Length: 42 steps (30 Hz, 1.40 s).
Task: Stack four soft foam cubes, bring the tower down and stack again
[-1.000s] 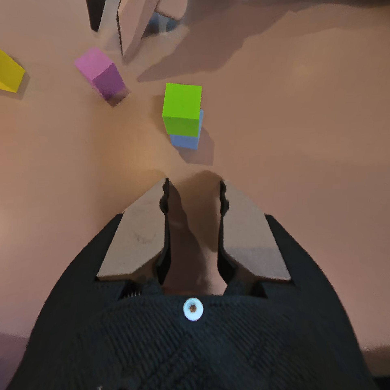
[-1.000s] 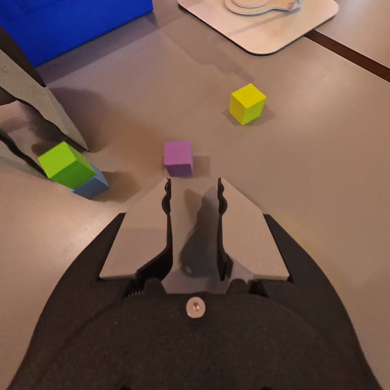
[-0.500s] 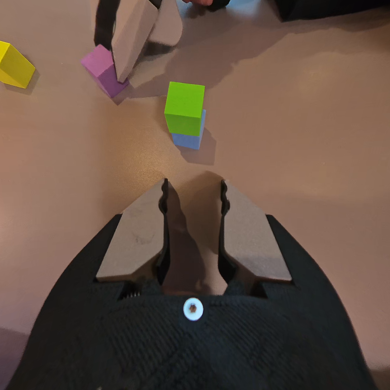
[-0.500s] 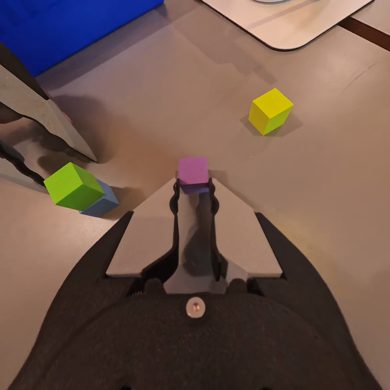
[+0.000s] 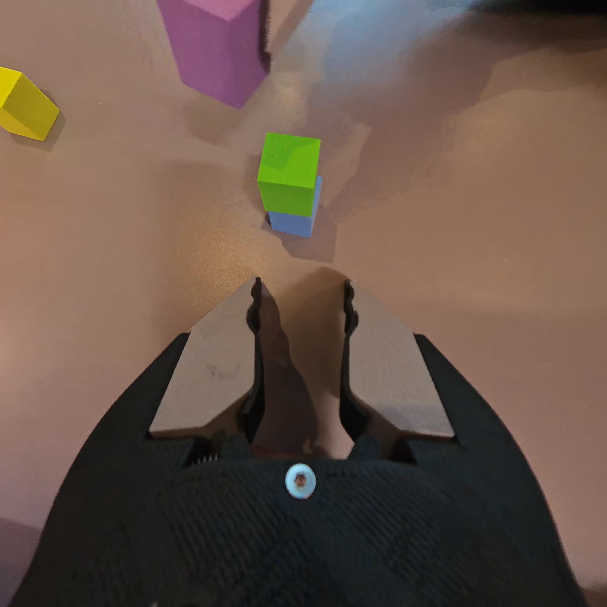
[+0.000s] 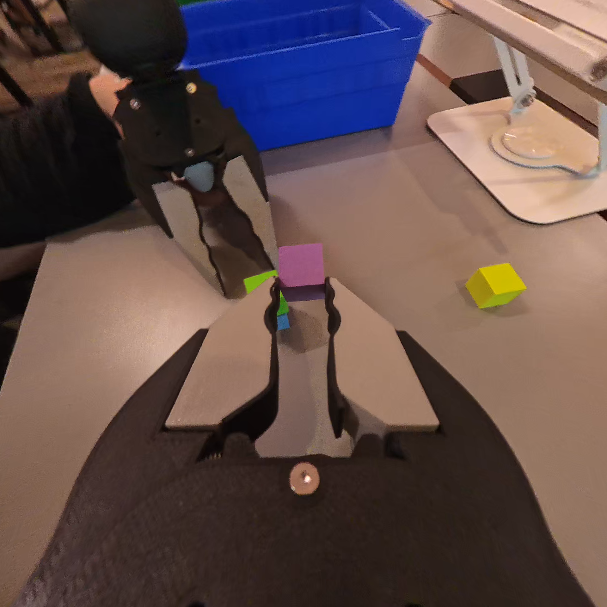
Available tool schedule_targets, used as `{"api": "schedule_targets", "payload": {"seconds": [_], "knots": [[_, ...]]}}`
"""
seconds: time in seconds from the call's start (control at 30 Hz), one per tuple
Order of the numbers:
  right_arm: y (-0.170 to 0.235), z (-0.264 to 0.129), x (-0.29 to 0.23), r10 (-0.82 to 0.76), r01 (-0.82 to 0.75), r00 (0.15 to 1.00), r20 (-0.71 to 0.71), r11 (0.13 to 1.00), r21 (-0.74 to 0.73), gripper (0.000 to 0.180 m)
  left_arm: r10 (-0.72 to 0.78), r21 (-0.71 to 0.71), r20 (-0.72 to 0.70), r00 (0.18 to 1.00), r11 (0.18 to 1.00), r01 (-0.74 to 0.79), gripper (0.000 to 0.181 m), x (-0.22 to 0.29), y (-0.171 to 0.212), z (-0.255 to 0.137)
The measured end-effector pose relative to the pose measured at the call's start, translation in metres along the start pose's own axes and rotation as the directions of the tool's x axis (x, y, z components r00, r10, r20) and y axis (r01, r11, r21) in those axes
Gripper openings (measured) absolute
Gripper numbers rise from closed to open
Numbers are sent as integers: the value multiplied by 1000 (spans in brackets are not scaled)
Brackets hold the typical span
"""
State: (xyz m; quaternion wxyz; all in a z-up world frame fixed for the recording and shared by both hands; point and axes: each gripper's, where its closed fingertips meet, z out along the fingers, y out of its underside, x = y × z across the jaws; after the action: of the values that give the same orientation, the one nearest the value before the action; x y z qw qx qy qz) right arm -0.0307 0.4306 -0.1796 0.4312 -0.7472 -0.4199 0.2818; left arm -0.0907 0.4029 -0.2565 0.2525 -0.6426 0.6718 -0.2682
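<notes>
Foam cubes status: we see the green cube (image 5: 289, 170) sitting on the blue cube (image 5: 294, 223) on the table (image 5: 460, 262), slightly offset so a strip of blue shows along one side. We have the purple cube (image 6: 300, 267) pinched between our right gripper (image 6: 301, 285) fingertips, lifted off the table and hanging just beside and above the green/blue pair; in the right wrist view green (image 6: 259, 281) and blue (image 6: 283, 322) peek out behind the left finger. In the left wrist view the purple cube (image 5: 216, 49) looms large at the top edge, with the area next to it too blurred to read. Our left gripper (image 5: 302, 282) hovers near the two-cube stack with jaws apart and nothing between them; from the right wrist view we see it (image 6: 243, 276) pointing down right next to the stack. Yellow cube (image 6: 494, 285) lies alone on the table, well apart from the stack, tilted relative to it. Blue bin (image 6: 305, 82) sits at the back of the table, a white stand base (image 6: 525, 170) at far right.
</notes>
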Motion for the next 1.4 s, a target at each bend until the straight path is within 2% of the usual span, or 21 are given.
{"api": "schedule_targets", "payload": {"seconds": [0.23,0.43,0.87,1.0,1.13,1.27,1.4], "knots": [[2,8,-30,-120,125,989,87,990,-58,24,-4,2,5,1000,1000,4,49,0,0,0],[5,15,-36,-121,132,985,126,988,-79,25,-5,2,7,1000,1000,5,49,0,0,0],[12,17,-29,-127,138,987,103,984,-113,24,-8,8,8,1000,1000,8,49,0,-1,1],[15,19,-30,-118,131,987,107,984,-123,40,-8,9,8,1000,1000,8,49,0,-1,1],[10,16,-28,-118,127,988,100,988,-93,42,-10,9,9,1000,1000,10,49,0,-1,1],[-7,4,-10,-72,70,996,46,997,39,43,-12,10,10,1000,1000,11,49,0,-1,1],[-13,-18,49,55,-23,983,-174,983,182,39,-12,10,12,1000,1000,12,49,0,-1,1]]}}
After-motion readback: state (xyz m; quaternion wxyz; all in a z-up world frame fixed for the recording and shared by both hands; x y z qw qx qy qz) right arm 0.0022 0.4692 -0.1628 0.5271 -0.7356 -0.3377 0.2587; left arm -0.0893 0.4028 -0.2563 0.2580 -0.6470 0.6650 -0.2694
